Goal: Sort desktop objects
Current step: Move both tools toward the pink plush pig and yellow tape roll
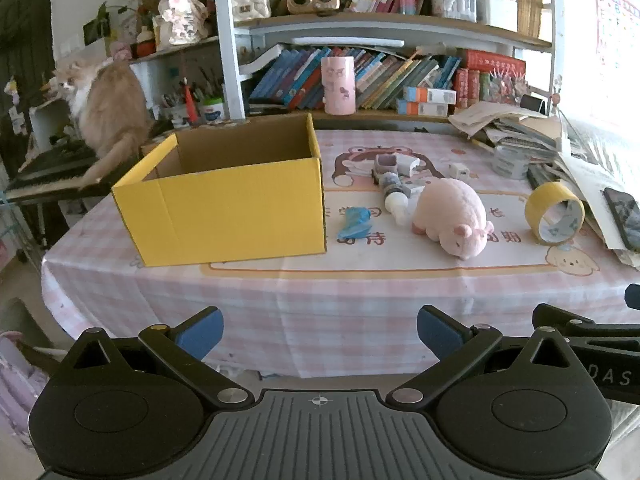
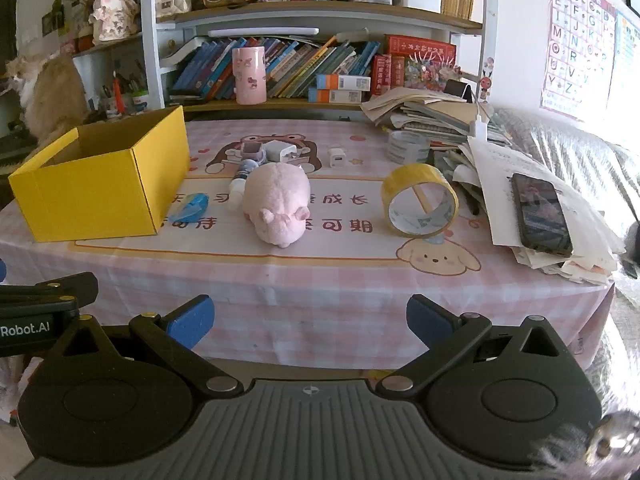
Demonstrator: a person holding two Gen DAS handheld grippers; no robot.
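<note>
An open yellow cardboard box (image 1: 224, 204) (image 2: 100, 184) stands on the left of the pink-checked table. Right of it lie a blue crumpled wrapper (image 1: 354, 224) (image 2: 190, 206), a small bottle (image 1: 394, 196) (image 2: 240, 180), a pink plush pig (image 1: 452, 218) (image 2: 278, 204), white chargers (image 1: 408, 166) (image 2: 336, 156) and a yellow tape roll (image 1: 554, 212) (image 2: 420, 200). My left gripper (image 1: 320, 334) is open and empty, before the table's front edge. My right gripper (image 2: 310, 322) is open and empty beside it, also off the table.
A bookshelf (image 1: 380, 80) backs the table. A pink cylinder (image 2: 249, 76) stands on its lower shelf. A paper pile with a black phone (image 2: 540, 216) and a grey tape roll (image 2: 408, 146) fills the right side. A cat (image 1: 108, 108) sits on a keyboard at left.
</note>
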